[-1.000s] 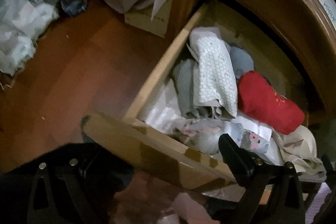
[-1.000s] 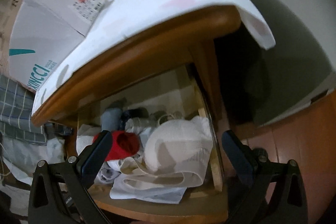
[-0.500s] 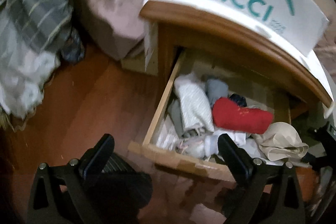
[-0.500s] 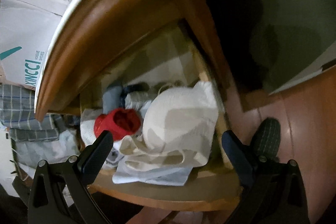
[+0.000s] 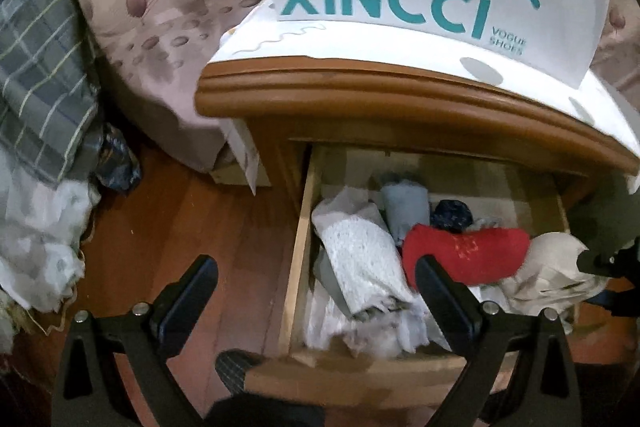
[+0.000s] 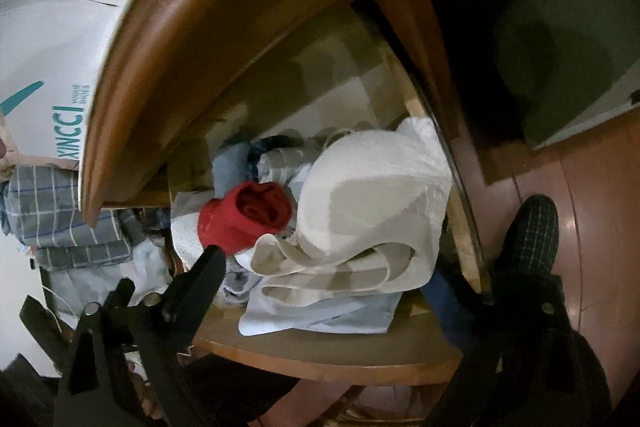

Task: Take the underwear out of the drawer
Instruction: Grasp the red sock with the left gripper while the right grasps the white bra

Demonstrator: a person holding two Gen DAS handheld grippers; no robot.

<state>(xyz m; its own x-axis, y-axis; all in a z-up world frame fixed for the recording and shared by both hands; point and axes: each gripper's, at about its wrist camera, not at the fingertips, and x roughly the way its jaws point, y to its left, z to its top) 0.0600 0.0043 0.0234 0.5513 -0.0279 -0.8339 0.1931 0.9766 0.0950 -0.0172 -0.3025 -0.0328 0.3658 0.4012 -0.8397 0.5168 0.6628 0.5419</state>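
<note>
Right claw [image 6: 340, 291], jaws wide and closing with the pile between them but nothing pinched yet, hangs over the open drawer [image 5: 298, 267], where the cream underwear [image 6: 372, 195] tops the heap beside a red roll [image 6: 244, 215]. A clean lift likely means pinching the folded band only. Left claw [image 5: 316, 287] stands open and empty, now higher and farther back than a second ago.
</note>
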